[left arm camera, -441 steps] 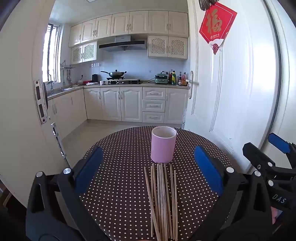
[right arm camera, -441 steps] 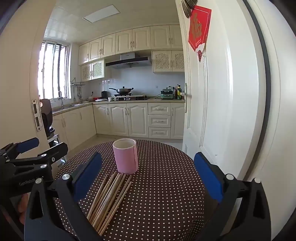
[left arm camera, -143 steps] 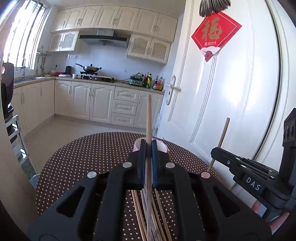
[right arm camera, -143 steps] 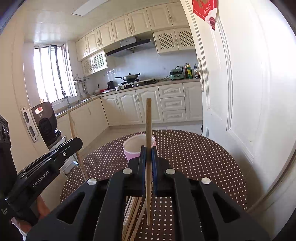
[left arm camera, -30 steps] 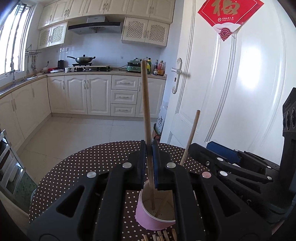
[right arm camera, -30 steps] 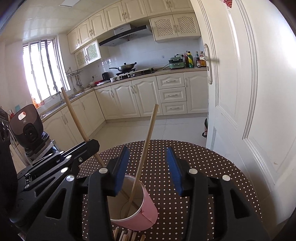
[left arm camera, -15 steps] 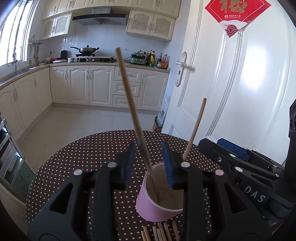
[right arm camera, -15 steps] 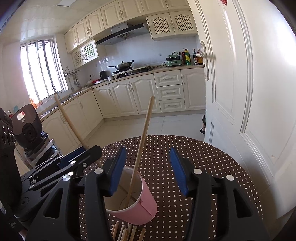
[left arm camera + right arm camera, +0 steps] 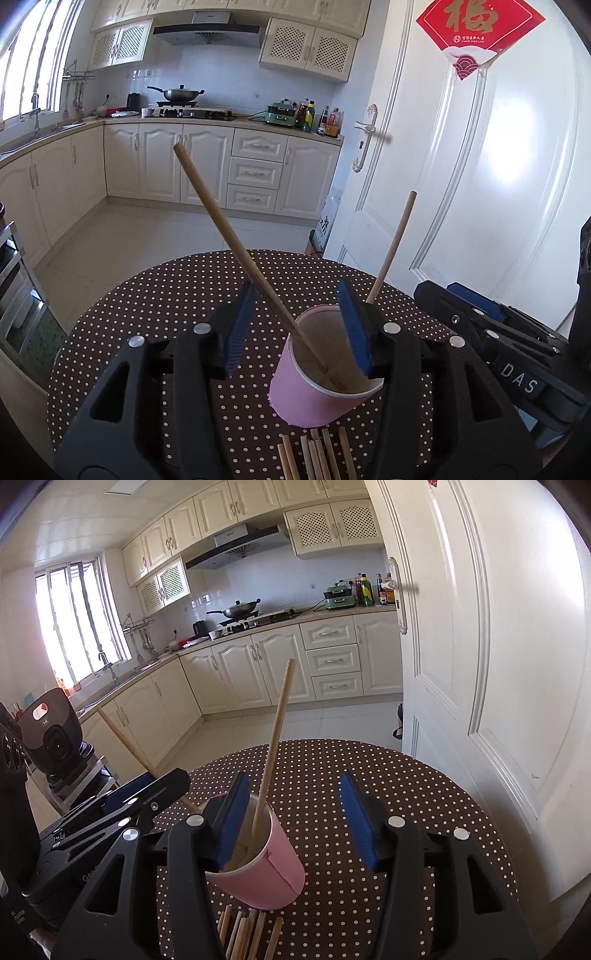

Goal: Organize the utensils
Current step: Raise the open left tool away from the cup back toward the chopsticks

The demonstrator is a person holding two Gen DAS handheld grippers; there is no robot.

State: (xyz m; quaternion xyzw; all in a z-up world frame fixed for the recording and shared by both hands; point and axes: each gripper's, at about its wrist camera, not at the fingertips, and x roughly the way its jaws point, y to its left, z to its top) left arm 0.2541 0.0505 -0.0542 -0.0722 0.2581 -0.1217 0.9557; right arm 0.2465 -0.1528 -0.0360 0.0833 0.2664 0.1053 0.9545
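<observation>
Because both tools, left tool [image 9: 295, 328] and right tool [image 9: 297, 819], hang released around the pink paper cup [image 9: 317, 384], a careless withdrawal could topple it. Its two leaning chopsticks [image 9: 236, 236] would spill onto the worktop [image 9: 147, 314].

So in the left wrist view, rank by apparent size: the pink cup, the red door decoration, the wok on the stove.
1. pink cup
2. red door decoration, nearly as big
3. wok, far off
</observation>
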